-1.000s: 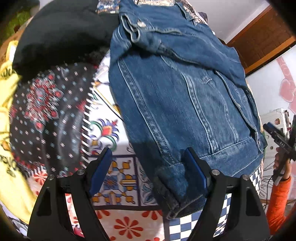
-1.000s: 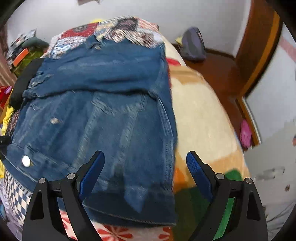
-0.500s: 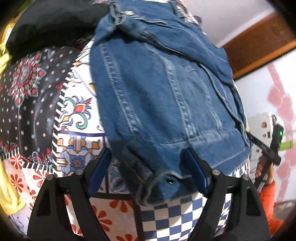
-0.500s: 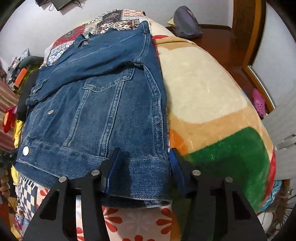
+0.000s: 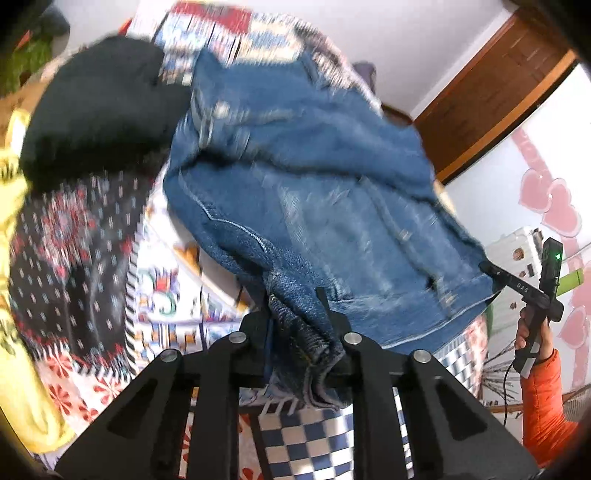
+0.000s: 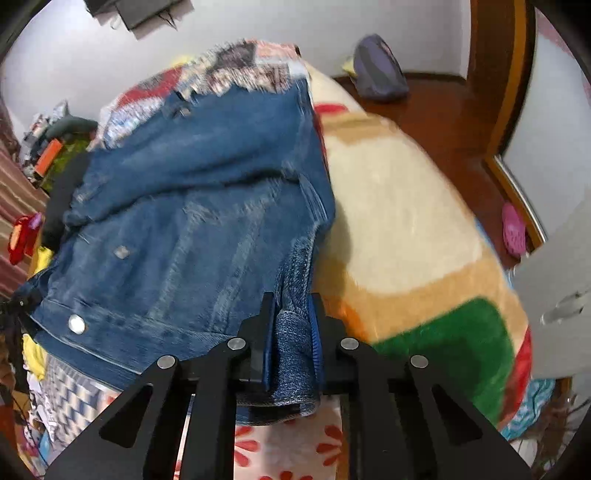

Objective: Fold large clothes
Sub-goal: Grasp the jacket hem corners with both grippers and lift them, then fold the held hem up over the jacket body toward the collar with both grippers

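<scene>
On the patterned bed cover [image 5: 173, 291] we see the denim jacket [image 5: 314, 192], its hem corners bunched between both pairs of closing jaws: left gripper [image 5: 301, 332], right gripper [image 6: 291, 332].

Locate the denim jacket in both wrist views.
Left wrist: jacket fills the centre, hem corner bunched between the fingers at bottom centre.
Right wrist: jacket centre-left, other hem corner between the fingers.
Shared landmark: the patchwork quilt beyond the collar.
</scene>
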### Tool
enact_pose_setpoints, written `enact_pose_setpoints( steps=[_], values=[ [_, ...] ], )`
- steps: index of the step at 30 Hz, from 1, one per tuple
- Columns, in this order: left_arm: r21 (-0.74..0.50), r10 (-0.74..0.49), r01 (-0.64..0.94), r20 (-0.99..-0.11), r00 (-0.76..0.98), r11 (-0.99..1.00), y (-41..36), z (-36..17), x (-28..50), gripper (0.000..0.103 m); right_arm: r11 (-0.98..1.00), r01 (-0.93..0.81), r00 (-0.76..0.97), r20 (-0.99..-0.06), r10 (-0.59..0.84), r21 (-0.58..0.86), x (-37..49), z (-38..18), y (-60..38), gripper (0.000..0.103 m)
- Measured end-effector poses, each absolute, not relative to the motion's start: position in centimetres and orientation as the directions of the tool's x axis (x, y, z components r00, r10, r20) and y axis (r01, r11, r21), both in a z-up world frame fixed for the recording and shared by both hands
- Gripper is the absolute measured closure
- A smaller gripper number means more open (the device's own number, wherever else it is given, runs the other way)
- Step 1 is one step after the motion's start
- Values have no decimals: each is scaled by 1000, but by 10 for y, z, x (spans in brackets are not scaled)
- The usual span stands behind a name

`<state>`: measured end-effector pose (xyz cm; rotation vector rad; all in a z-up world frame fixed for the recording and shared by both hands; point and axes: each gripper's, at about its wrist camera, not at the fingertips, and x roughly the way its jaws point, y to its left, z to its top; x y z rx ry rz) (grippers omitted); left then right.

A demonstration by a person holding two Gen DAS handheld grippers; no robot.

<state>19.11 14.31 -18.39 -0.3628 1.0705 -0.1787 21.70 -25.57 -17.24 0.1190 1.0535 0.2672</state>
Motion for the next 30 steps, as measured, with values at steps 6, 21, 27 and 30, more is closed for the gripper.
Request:
enact_pose_setpoints(
  steps=[6, 21, 27, 30],
  values=[
    [-382, -319, 10, -760, 567, 924, 146, -135, 219, 89, 946, -229, 533, -784, 318, 228, 243, -126, -242, 89],
    [-467, -273, -157, -722, 636, 870, 222, -108, 389, 90, 966, -243, 682, -693, 234, 87, 418, -71, -181, 89],
    [-394, -227, -226, -817, 529, 891, 231, -167, 460, 87, 979, -173, 664, -723, 194, 103, 489, -114, -162, 89],
    [-344, -216, -240, -873, 438, 908, 232, -201, 483, 85, 986, -138, 661, -733, 160, 90, 500, -134, -159, 87]
  ],
)
